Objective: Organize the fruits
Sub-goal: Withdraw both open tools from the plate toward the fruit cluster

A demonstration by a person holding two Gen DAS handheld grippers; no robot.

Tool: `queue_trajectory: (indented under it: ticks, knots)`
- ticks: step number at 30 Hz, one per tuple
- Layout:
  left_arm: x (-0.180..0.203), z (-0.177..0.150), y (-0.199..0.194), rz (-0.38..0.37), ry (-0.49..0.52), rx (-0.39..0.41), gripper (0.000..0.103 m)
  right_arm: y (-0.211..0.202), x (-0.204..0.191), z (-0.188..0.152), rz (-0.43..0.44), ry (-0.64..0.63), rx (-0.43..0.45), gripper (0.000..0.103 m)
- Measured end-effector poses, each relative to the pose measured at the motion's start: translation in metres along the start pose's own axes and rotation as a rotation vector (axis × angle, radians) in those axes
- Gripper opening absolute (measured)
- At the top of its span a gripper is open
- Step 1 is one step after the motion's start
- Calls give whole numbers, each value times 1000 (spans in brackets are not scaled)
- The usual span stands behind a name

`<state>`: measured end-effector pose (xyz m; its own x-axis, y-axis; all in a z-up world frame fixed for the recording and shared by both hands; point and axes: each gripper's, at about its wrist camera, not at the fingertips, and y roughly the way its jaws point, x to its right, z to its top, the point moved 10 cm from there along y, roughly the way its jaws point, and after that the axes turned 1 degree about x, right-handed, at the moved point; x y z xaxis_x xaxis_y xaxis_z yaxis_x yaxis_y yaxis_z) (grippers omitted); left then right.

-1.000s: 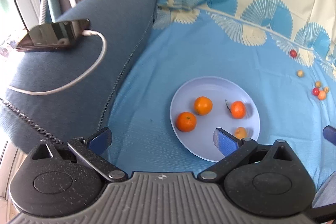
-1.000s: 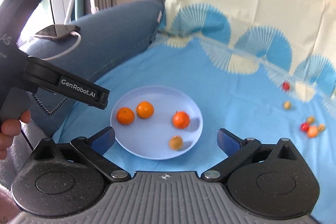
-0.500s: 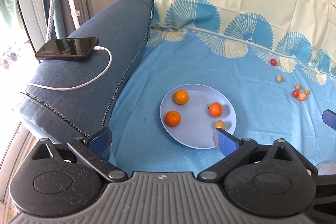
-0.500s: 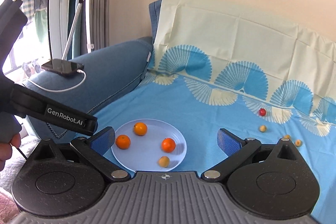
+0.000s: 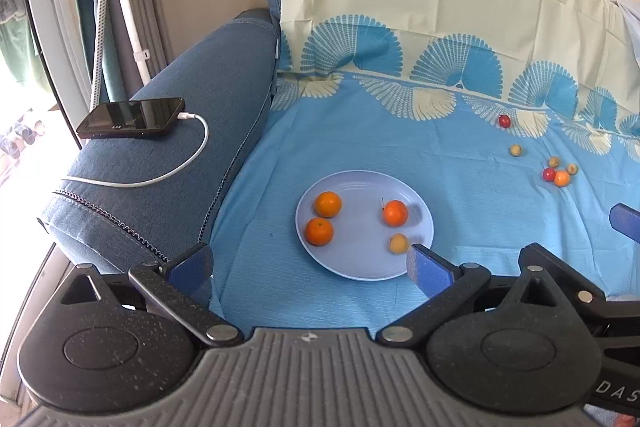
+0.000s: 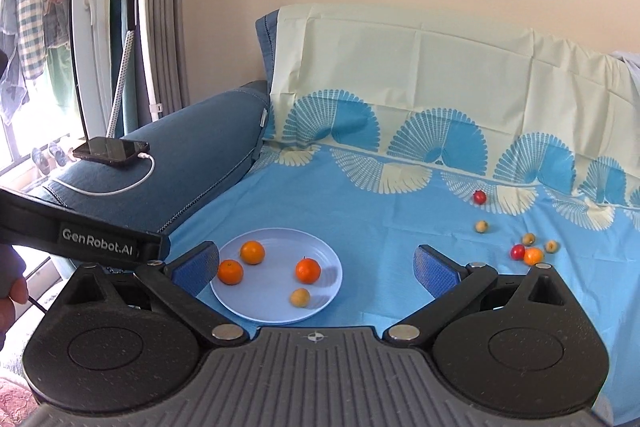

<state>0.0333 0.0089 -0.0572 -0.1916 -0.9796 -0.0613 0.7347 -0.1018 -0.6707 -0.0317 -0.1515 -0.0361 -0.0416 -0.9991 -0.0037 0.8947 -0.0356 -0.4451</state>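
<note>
Both grippers have pulled back and up — the plate [image 5: 362,267] now looks smaller. Left gripper [image 5: 308,263] spread wide, empty, plate just beyond its tips. Right gripper [image 6: 316,265] equally wide, nothing held. Loose fruits [image 6: 528,251] sit well right — best swing over, descend squarely, close gently.

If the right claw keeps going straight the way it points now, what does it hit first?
Probably bare blue sheet. The right claw is open and empty, and its centre line passes just right of the plate, well left of the loose small fruits. Depth is unclear; the plate's right rim may be clipped.
</note>
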Motion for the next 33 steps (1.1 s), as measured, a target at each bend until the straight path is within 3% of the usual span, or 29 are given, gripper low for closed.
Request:
queue_trajectory:
  ticks: [17,33]
  knots:
    - [-1,-2,0,-1,3,3,103,-5,-7,-2,20,-31,2,102]
    - [0,-4,24,5,5,-53,103,13,-2,-12,26,-14,-50,102]
